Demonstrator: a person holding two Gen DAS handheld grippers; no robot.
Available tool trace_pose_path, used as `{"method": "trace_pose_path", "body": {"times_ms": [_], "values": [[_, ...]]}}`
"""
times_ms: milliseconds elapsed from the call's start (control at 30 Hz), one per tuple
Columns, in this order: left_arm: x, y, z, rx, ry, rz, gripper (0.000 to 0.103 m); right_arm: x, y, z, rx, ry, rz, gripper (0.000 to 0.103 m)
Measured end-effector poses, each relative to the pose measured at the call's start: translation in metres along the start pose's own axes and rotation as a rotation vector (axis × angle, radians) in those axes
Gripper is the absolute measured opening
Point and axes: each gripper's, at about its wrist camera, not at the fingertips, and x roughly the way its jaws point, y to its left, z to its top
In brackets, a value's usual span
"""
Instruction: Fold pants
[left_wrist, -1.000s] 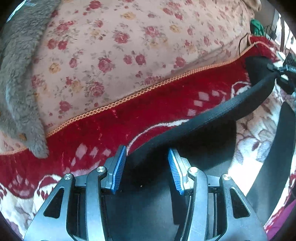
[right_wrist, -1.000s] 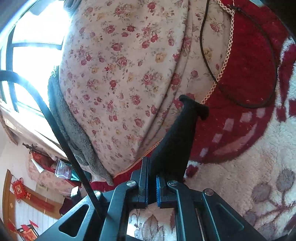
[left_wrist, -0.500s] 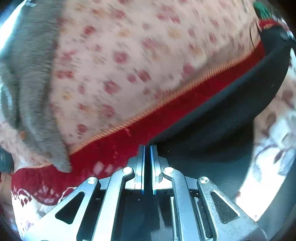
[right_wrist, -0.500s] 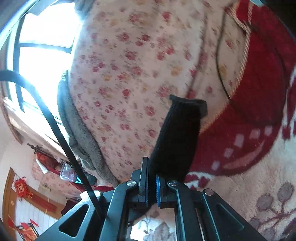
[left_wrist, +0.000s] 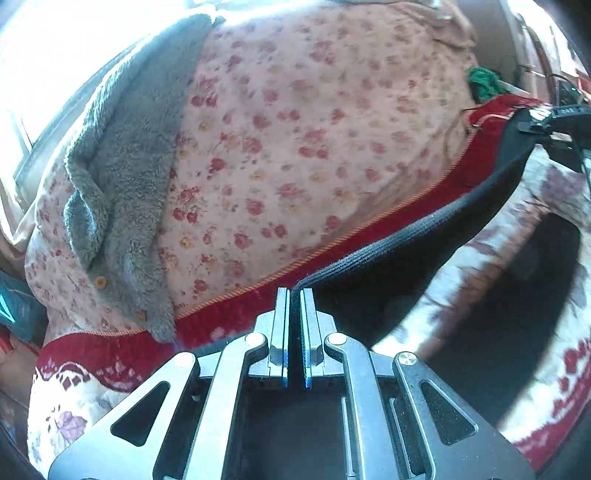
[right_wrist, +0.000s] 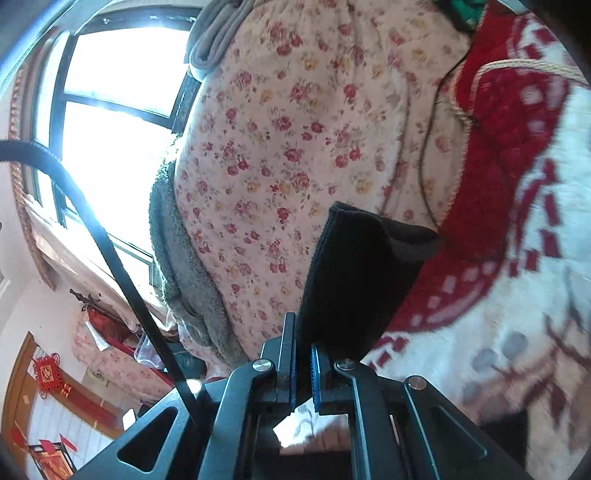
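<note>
The black pants (left_wrist: 436, 240) hang lifted above a red-and-white patterned blanket (left_wrist: 480, 273). My left gripper (left_wrist: 294, 295) is shut on the ribbed waistband edge at one end. The band stretches taut to the upper right, where my right gripper (left_wrist: 554, 122) holds the other end. In the right wrist view my right gripper (right_wrist: 303, 332) is shut on a corner of the pants (right_wrist: 354, 273), which stands up above the fingers. The rest of the pants hangs below, out of sight.
A floral quilt (left_wrist: 303, 147) is heaped behind the blanket, with a grey fleece garment (left_wrist: 122, 192) draped on its left side. A window (right_wrist: 110, 122) lies beyond the quilt. A thin dark cable (right_wrist: 428, 155) lies along the quilt's edge.
My left gripper closed on the waistband, and both grippers lifted the pants up off the blanket. The views now look from higher and further back.
</note>
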Motion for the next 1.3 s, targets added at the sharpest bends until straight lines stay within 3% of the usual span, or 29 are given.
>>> {"method": "trace_pose_path", "body": {"times_ms": [200, 267, 400, 700, 767, 833, 867, 900, 967, 1033, 1133, 1300], "values": [[-0.032, -0.051, -0.052, 0.035, 0.012, 0.005, 0.005, -0.047, -0.028, -0.048, 0.031, 0.049, -0.064, 0.005], [-0.033, -0.063, -0.073, 0.002, 0.053, -0.025, 0.005, -0.057, -0.043, -0.073, 0.037, 0.078, -0.106, 0.005], [-0.023, -0.074, -0.102, -0.061, 0.116, -0.005, 0.005, -0.058, -0.076, -0.107, 0.094, 0.127, -0.148, 0.005], [-0.027, -0.036, -0.112, -0.299, 0.133, -0.015, 0.004, -0.052, -0.068, -0.104, 0.093, 0.138, -0.117, 0.005], [-0.032, -0.017, -0.118, -0.427, 0.155, -0.057, 0.004, -0.049, -0.065, -0.107, 0.096, 0.192, -0.156, 0.011], [-0.037, 0.001, -0.126, -0.538, 0.183, -0.094, 0.005, -0.053, -0.063, -0.111, 0.098, 0.225, -0.191, 0.023], [-0.04, 0.012, -0.132, -0.595, 0.19, -0.099, 0.011, -0.058, -0.058, -0.115, 0.085, 0.234, -0.188, 0.026], [-0.043, 0.019, -0.136, -0.629, 0.193, -0.1, 0.015, -0.061, -0.054, -0.117, 0.065, 0.24, -0.184, 0.03], [-0.048, 0.041, -0.142, -0.706, 0.196, -0.099, 0.041, -0.063, -0.033, -0.124, -0.024, 0.279, -0.169, 0.04], [-0.051, 0.057, -0.145, -0.758, 0.18, -0.084, 0.047, -0.056, -0.004, -0.134, -0.149, 0.345, -0.146, 0.042], [-0.048, 0.085, -0.146, -0.816, 0.186, -0.027, 0.047, -0.024, 0.047, -0.155, -0.363, 0.438, -0.118, 0.043], [-0.03, 0.124, -0.161, -0.989, 0.216, -0.042, 0.047, 0.054, 0.122, -0.209, -0.73, 0.484, -0.077, 0.048]]}}
